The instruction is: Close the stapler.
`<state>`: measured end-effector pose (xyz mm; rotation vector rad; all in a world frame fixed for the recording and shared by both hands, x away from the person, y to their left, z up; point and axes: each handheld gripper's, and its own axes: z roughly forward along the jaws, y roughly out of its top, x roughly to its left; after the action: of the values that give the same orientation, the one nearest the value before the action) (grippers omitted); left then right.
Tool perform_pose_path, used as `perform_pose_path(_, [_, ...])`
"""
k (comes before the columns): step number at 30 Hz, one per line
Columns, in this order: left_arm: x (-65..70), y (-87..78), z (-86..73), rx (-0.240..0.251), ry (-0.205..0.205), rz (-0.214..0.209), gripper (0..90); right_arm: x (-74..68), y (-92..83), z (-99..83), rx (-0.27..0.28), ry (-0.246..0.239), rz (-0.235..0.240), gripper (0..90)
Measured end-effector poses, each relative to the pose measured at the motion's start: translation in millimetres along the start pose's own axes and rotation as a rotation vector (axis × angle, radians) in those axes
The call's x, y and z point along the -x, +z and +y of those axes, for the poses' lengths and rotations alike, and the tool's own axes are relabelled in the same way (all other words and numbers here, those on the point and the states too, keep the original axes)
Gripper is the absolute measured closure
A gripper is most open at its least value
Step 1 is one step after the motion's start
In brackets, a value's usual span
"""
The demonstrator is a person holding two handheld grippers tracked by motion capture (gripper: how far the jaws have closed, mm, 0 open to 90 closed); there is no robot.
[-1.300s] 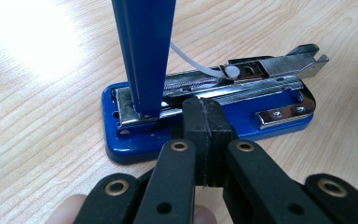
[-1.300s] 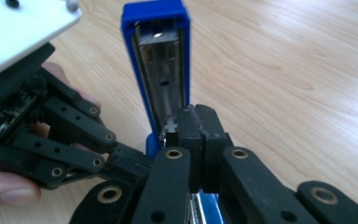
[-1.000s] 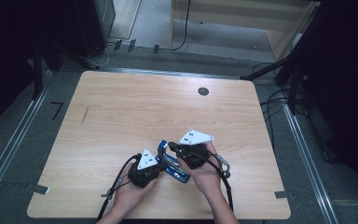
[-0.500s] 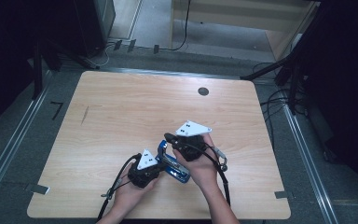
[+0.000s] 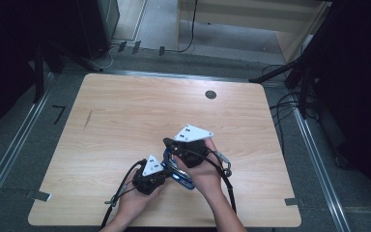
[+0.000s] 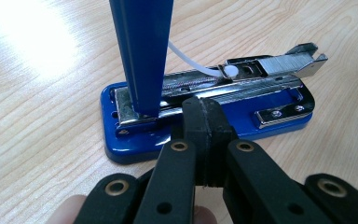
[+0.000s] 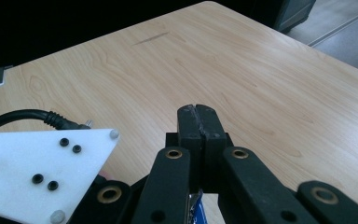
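A blue stapler (image 6: 270, 100) lies open on the wooden table (image 5: 125, 111) near its front edge. Its blue lid (image 6: 142, 51) stands almost upright above the metal magazine, and a strip of staples (image 6: 286, 60) sticks out at the far end. My left gripper (image 6: 205, 112) is shut, its tip resting against the magazine rail. In the high view it (image 5: 166, 169) sits to the left of the stapler (image 5: 181, 180). My right gripper (image 5: 168, 143) is raised above the lid (image 5: 166, 157), shut, pads together (image 7: 198, 116). A blue sliver (image 7: 196, 207) shows beneath its jaws; whether they touch it I cannot tell.
A round dark grommet (image 5: 210, 94) sits near the table's far edge and a thin dark mark (image 5: 87, 119) at the left. Tape pieces (image 5: 38, 195) (image 5: 292, 201) mark the front corners. Cables trail from both grippers toward the person. Cables and furniture stand on the floor beyond.
The right gripper has risen and shifted a little left, and the stapler's blue lid has swung up with it. The left gripper has stayed on the stapler.
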<state>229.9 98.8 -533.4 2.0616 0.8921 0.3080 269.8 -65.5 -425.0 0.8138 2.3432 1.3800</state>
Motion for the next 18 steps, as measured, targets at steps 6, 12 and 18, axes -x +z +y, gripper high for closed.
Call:
perform_pose_path(6, [0.4,0.1,-0.1,0.002,0.001,0.002,90.0,-1.4,-1.2,-2.2,-0.004,-0.005,0.000,90.0])
perform_pose_path(12, [0.2,-0.1,0.0,-0.001,0.000,-0.002,90.0,-1.4,-5.8,-6.1,-0.002,-0.001,-0.006,90.0])
perform_pose_path(18, [0.6,0.1,-0.1,0.001,-0.002,-0.001,90.0,0.5,-10.1,-14.4,-0.010,0.003,-0.013,90.0])
